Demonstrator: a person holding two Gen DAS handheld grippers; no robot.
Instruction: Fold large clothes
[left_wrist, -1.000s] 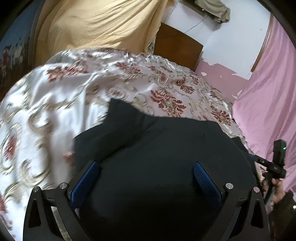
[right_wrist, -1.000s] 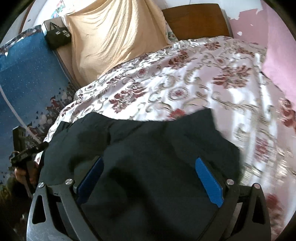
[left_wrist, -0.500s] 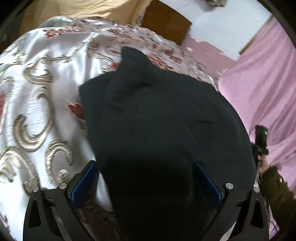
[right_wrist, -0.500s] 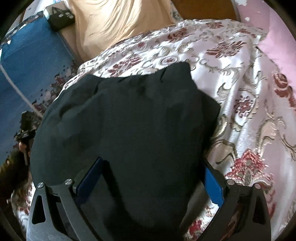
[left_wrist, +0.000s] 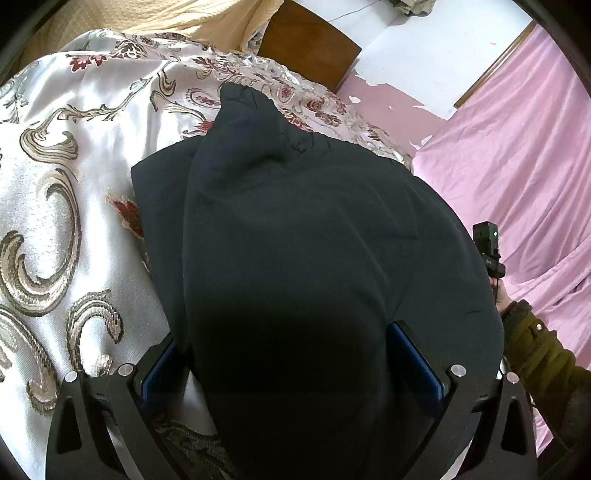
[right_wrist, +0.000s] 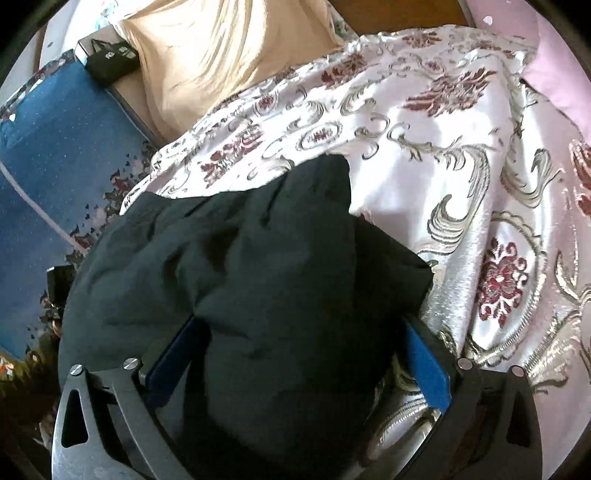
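A large black garment lies folded in layers on the patterned satin bedspread. It also fills the right wrist view. My left gripper is open, its blue pads wide apart on either side of the garment's near edge. My right gripper is open too, with its blue pads straddling the near part of the cloth. The garment covers the gap between each pair of fingers.
A yellow blanket and wooden headboard stand at the far end. A pink curtain hangs on the right. The other gripper and a sleeved hand show at the right edge. A blue mat and black box lie left.
Both grippers have moved forward and down over the garment, which has been folded over onto itself and now lies in a thicker, narrower stack. The fingers stay wide apart throughout.
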